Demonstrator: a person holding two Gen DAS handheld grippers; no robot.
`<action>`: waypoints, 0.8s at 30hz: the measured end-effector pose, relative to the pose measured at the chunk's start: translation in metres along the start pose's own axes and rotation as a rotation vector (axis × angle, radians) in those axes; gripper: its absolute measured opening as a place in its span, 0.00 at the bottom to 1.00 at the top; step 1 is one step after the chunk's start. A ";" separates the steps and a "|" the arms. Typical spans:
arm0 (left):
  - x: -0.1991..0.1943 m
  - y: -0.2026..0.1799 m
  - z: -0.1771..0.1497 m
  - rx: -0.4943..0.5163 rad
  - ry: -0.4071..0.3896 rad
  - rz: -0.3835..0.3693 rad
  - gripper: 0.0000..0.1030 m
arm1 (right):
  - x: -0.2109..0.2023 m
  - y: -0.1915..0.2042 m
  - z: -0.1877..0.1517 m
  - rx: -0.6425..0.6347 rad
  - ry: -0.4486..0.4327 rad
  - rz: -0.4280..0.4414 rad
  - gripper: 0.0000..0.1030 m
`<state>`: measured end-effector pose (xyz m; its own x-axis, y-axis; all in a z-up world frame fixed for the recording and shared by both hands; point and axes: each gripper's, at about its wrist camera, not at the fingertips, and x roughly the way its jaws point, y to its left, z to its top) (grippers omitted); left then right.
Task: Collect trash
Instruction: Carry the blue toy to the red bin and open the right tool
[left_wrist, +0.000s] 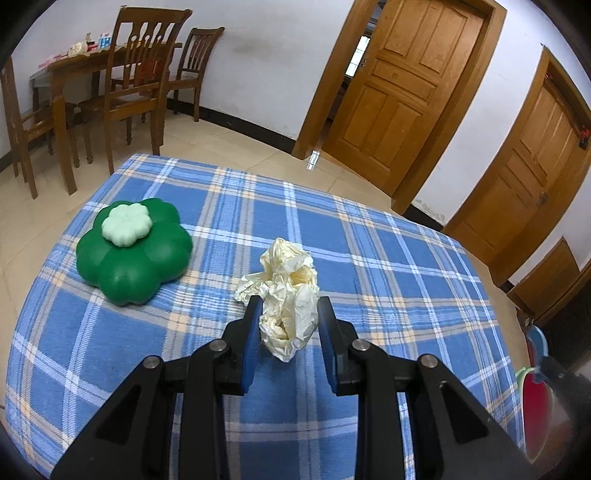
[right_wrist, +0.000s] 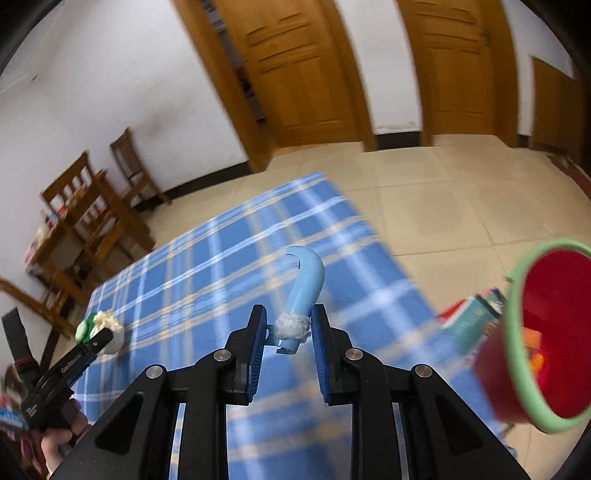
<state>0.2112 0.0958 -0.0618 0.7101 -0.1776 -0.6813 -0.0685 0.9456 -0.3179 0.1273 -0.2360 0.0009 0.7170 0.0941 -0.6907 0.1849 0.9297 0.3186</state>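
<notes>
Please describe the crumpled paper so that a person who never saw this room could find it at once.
Look at the table with the blue plaid cloth. Near its middle, to the right of the green flower-shaped box, the crumpled paper lies between the fingers of the left tool. It is the only pale yellow, wrinkled thing there; the box is smooth and green.
</notes>
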 end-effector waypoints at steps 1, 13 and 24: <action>0.001 -0.002 -0.001 0.007 0.000 -0.002 0.28 | -0.006 -0.010 0.000 0.015 -0.007 -0.014 0.24; 0.006 -0.030 -0.012 0.097 0.025 -0.021 0.28 | -0.074 -0.130 -0.019 0.219 -0.077 -0.223 0.24; -0.001 -0.059 -0.017 0.157 0.036 -0.046 0.28 | -0.094 -0.200 -0.040 0.354 -0.082 -0.342 0.24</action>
<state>0.2028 0.0355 -0.0530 0.6839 -0.2289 -0.6927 0.0760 0.9667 -0.2445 -0.0038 -0.4167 -0.0244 0.6232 -0.2367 -0.7454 0.6256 0.7228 0.2935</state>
